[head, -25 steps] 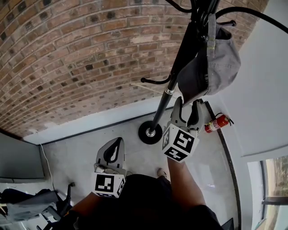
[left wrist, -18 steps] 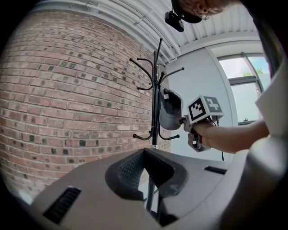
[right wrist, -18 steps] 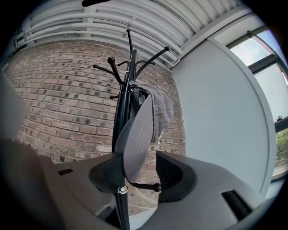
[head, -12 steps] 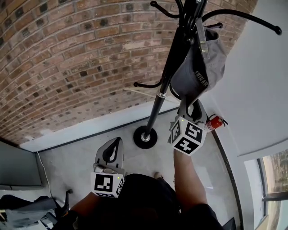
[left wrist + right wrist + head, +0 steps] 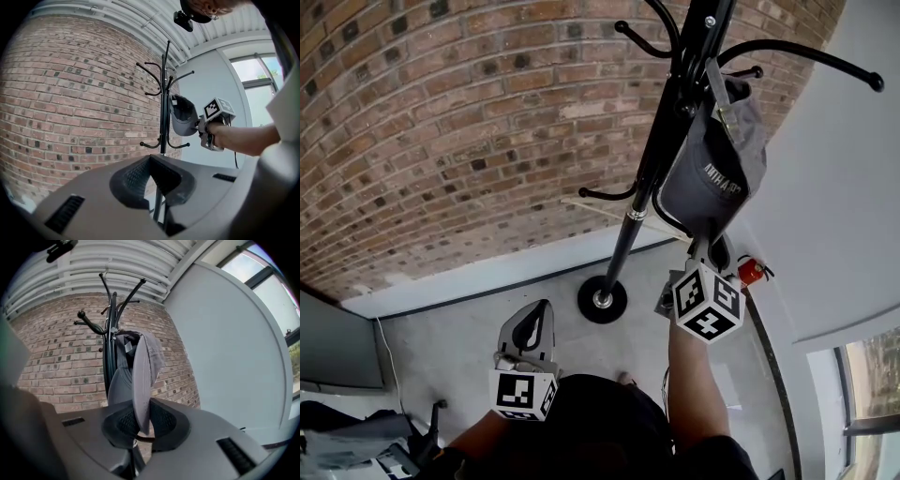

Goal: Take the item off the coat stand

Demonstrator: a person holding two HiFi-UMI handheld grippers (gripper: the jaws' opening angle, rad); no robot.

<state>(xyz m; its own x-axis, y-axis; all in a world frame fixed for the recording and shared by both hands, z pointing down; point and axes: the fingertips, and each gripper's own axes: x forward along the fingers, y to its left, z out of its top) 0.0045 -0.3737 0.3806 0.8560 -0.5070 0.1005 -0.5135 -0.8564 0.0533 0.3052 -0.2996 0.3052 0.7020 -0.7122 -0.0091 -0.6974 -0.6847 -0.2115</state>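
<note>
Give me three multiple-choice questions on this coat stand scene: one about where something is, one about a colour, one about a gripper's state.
1. Where does the cap hang?
A. on the coat stand
B. on the floor
C. on a window handle

2. What colour is the cap?
A. red
B. grey
C. yellow

3. What is the right gripper doing?
A. open, away from the cap
B. gripping the stand's pole
C. shut on the cap's brim

Answers:
1 A: the cap hangs high on the black stand.
2 B: its cloth is grey in every view.
3 C: the jaws have just been closing and now pinch the brim in the right gripper view.
</note>
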